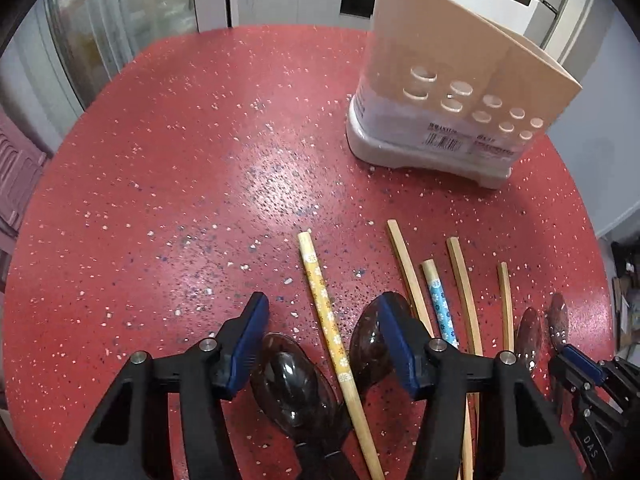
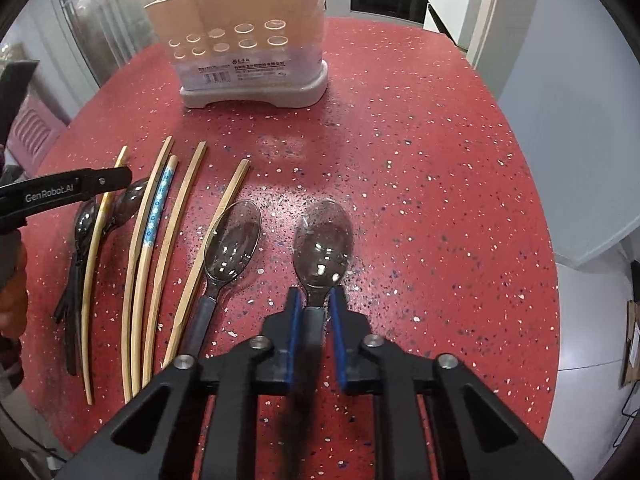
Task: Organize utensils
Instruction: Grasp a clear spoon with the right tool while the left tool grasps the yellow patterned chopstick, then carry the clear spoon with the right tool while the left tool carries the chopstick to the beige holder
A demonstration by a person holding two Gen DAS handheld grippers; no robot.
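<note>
- Right gripper (image 2: 316,312): we're clamped on the neck of a smoky clear plastic spoon (image 2: 323,236). Its blue pads (image 2: 294,320) press both sides of the handle, and the bowl points toward the far edge of the round red speckled tabletop (image 2: 440,160).
- Left gripper (image 1: 320,340): jaws spread and gripping nothing. They straddle a yellow flower-print chopstick (image 1: 326,316) and the bowl of a second smoky spoon (image 1: 292,384). A third spoon bowl (image 1: 366,344) sits partly behind the right-hand pad.
- Other loose utensils lie in a row near the tabletop's near edge: a blue flower-print chopstick (image 2: 158,204), several plain bamboo chopsticks (image 2: 180,216), and one more clear spoon (image 2: 232,240) just left of the held one.
- The beige plastic utensil holder with round holes (image 2: 236,40) stands on its grey base toward the far edge, well apart from the row.
- Open room: bare tabletop between the row and the holder, and all along the right side out to the rim.
- In the left wrist view, the tabletop's left half is bare too.
</note>
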